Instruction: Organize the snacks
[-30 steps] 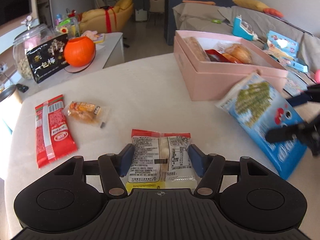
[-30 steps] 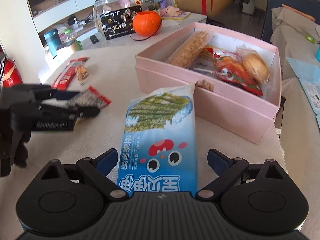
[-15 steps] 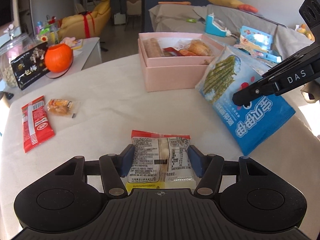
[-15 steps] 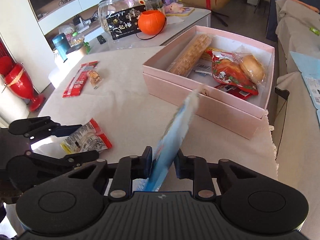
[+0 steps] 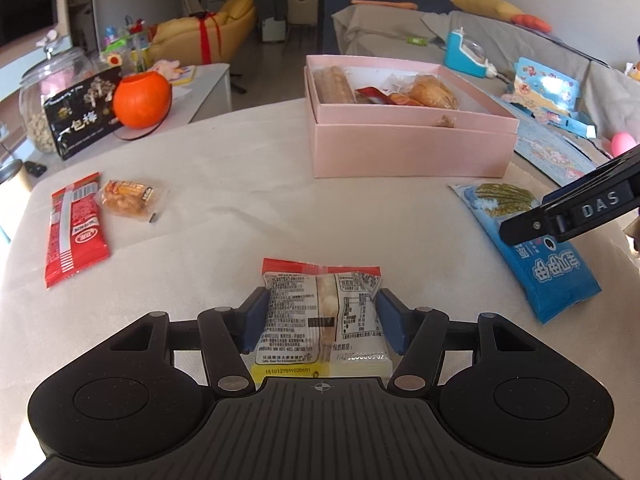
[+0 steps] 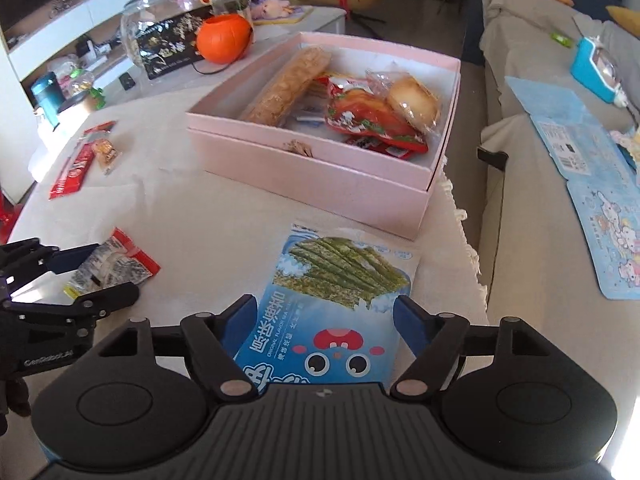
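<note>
My left gripper (image 5: 322, 320) is shut on a clear snack packet with a red top edge (image 5: 322, 312), held low over the cloth-covered table (image 5: 240, 208). The packet also shows in the right wrist view (image 6: 112, 268). My right gripper (image 6: 326, 320) is open; the blue seaweed snack bag (image 6: 332, 304) lies flat on the table between its fingers. The bag also shows in the left wrist view (image 5: 532, 248). The open pink box (image 6: 320, 168) holds several snacks and stands beyond the bag.
A red snack bar (image 5: 74, 228) and a small clear-wrapped snack (image 5: 130, 198) lie at the table's left. An orange pumpkin pot (image 5: 142, 98), a black bag and a glass jar stand on a side table. A sofa with blue items is to the right.
The right gripper held the blue bag edge-up half a second ago; now its jaws have opened and the bag lies flat on the table. The left gripper keeps its packet.
</note>
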